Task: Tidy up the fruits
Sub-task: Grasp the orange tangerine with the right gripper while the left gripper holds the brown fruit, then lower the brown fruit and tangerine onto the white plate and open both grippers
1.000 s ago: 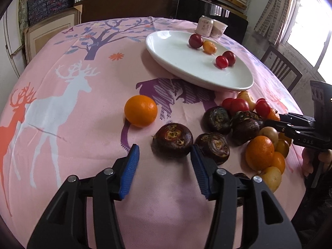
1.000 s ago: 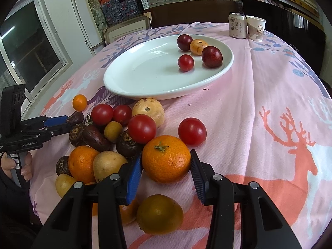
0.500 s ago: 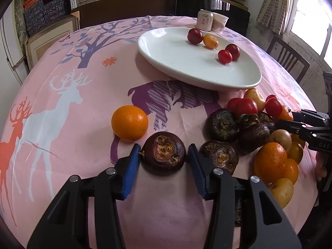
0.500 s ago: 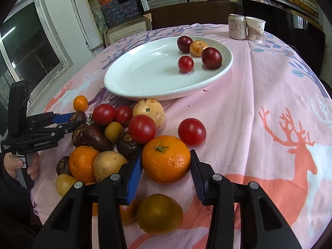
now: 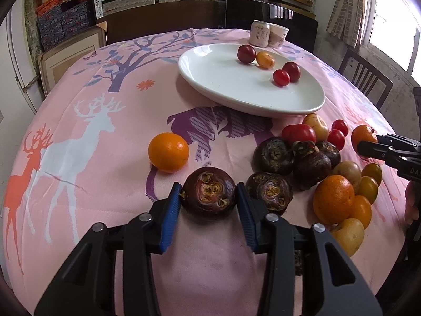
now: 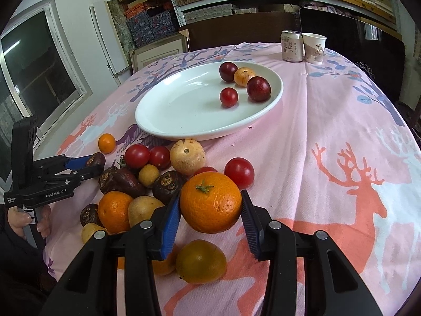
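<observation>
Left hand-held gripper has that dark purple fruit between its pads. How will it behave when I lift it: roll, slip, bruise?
The dark purple fruit looks round and squat, so it may roll if released early. Its rind looks firm and dull rather than glossy, so the blue pads of the left hand-held gripper probably hold without slipping. The rough crown faces the camera; bruising seems unlikely.

Both tools are matte black plastic with angular, cut-out arms, and a round silver screw head sits at each joint. The left gripper [image 5: 209, 200] and the right gripper [image 6: 210, 205] each carry two fingers [image 5: 171, 216] lined with ribbed bright-blue pads. Seen from the right wrist view, the left tool's side bears small white lettering, "GenRobot.AI", above a pale grey handle.
</observation>
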Demonstrator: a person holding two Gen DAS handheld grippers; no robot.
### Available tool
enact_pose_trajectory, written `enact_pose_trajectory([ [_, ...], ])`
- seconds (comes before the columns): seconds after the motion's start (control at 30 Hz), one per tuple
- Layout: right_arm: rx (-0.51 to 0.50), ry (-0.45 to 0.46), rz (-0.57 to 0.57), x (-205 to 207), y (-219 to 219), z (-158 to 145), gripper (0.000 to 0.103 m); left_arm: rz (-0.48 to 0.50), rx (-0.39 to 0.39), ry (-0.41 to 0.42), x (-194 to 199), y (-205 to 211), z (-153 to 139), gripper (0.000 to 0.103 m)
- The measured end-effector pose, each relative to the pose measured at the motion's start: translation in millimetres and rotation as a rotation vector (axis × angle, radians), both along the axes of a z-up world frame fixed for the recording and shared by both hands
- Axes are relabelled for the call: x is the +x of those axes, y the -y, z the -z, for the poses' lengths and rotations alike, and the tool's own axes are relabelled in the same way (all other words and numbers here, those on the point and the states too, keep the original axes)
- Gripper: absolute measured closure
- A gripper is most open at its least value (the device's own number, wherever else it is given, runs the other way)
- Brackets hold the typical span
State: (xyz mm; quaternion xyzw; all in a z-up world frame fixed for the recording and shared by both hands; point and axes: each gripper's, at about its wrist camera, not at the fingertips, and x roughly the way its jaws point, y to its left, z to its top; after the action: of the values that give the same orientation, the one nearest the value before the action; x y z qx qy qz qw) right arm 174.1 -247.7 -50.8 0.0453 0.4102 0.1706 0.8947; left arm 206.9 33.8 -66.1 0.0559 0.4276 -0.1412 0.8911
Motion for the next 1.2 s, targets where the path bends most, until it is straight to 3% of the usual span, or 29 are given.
enact_pose_trajectory([
  [0.23, 0.017, 0.052, 0.016, -12, 9, -19, 0.059, -0.01, -0.041, 0.042, -15, -6, -13, 0.062],
  [0.7, 0.032, 0.171, 0.038, -23, 26, -68, 0.059, 0.021, -0.075, 0.189, -45, 3, -71, 0.062],
  [0.97, 0.038, 0.214, 0.028, 33, 13, -89, 0.059, 0.033, -0.072, 0.193, 11, 22, -84, 0.062],
  [1.2, -0.004, 0.159, 0.008, 119, -24, -74, 0.058, 0.04, -0.034, 0.127, 94, 55, -61, 0.061],
])
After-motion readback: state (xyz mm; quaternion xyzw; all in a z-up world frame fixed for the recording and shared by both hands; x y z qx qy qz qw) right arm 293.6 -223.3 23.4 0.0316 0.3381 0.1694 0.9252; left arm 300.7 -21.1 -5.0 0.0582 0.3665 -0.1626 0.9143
